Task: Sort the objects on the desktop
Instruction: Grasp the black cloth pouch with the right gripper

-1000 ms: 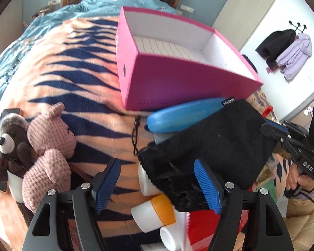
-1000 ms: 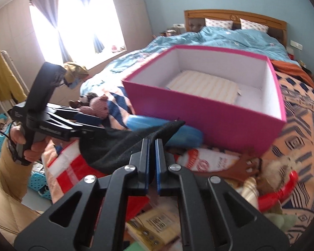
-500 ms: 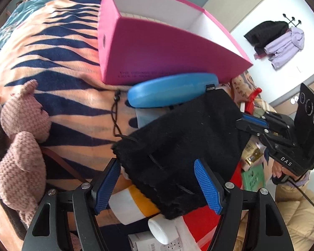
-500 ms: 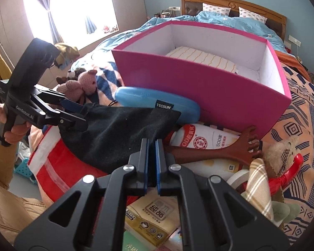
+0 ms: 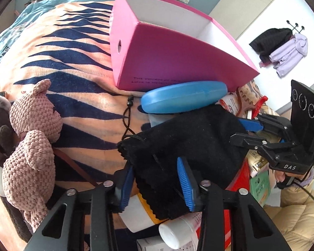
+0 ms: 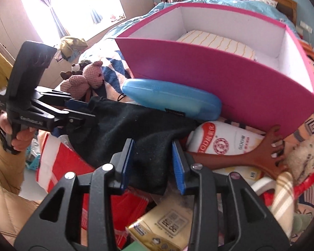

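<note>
Since the earlier frames the grip on the black cloth pouch (image 5: 190, 146) has begun passing from one hand to the other: the right gripper (image 6: 152, 163), clamped flat on the pouch's end a second ago, now has its jaws opening, the blue pads standing either side of the cloth and no longer pressing it, while the left gripper (image 5: 157, 184), which stood wide around the other end, is closing, its pads now against the pouch's scalloped edge. Whether that grip is already firm I cannot tell for certain, though the cloth bunches between the pads. Stretched between the two grippers, the pouch lies draped over a heap of objects at the foot of the bed, just in front of the blue glasses case (image 6: 171, 98), which lies against the front wall of the pink box (image 6: 230, 73). Inside the box lies a striped cushion (image 6: 217, 41). Beside the pouch's right end are a white bottle (image 6: 226, 140) and a brown hand-shaped scratcher (image 6: 251, 156). A pink knitted bear (image 5: 31, 138) sits on the striped blanket (image 5: 73, 62), well apart to the left.
</note>
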Demonstrator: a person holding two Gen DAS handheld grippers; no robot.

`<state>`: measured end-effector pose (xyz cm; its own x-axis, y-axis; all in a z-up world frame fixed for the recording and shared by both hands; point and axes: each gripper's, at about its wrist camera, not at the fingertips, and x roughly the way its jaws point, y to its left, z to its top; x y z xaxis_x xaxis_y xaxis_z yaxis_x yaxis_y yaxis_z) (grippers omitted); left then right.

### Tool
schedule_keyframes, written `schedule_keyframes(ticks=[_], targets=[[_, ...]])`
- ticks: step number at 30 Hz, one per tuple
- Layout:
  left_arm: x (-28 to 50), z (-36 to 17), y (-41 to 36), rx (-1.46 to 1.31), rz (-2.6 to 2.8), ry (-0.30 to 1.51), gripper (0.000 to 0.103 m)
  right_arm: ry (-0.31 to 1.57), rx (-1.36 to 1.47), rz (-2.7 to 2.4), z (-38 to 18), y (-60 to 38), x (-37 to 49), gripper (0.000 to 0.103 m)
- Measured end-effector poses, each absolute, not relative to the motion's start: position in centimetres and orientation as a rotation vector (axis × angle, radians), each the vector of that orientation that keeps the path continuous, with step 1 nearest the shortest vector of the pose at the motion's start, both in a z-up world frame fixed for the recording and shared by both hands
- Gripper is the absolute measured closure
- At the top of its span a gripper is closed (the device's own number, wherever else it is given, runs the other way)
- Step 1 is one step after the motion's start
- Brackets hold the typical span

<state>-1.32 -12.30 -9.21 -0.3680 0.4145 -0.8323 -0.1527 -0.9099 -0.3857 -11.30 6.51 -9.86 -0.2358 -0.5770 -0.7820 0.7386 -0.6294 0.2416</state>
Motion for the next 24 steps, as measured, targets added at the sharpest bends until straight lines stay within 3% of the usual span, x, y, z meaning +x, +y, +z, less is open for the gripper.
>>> schedule_keyframes(ticks=[2,3,4,6,7,8,24], targets=[[-1.3,-9.2,-12.3,-1.512,2.341,-0.342,0.070,0.244,1.121,-1.960,-10.1,6.2,-11.1,0.071],[-1.3,-9.2,-12.4,-1.509,2.356,-0.335,0.074,0.257,1.120,-1.956,-10.2,6.0,-11.0,0.084],[-1.2,-9.1,-12.4,-1.500,2.370,-0.329,0.075,0.261,1.110,-1.959,-10.3,6.0,-10.9,0.090],[-1.1,-8.7,-12.4,-1.474,2.402,-0.324,0.080,0.255,1.074,-1.958,-9.9,6.1,-10.5,0.093],[-1.0,-8.4,-12.4,-1.459,2.420,-0.322,0.089,0.250,1.053,-1.963,-9.5,6.2,-10.3,0.093],[-0.9,-8.0,-12.5,-1.432,2.434,-0.328,0.090,0.250,1.030,-1.970,-9.0,6.3,-10.1,0.093],[0.4,-0.5,-12.4,-1.080,2.578,-0.347,0.091,0.186,0.703,-2.046,-1.3,8.2,-8.1,0.096]])
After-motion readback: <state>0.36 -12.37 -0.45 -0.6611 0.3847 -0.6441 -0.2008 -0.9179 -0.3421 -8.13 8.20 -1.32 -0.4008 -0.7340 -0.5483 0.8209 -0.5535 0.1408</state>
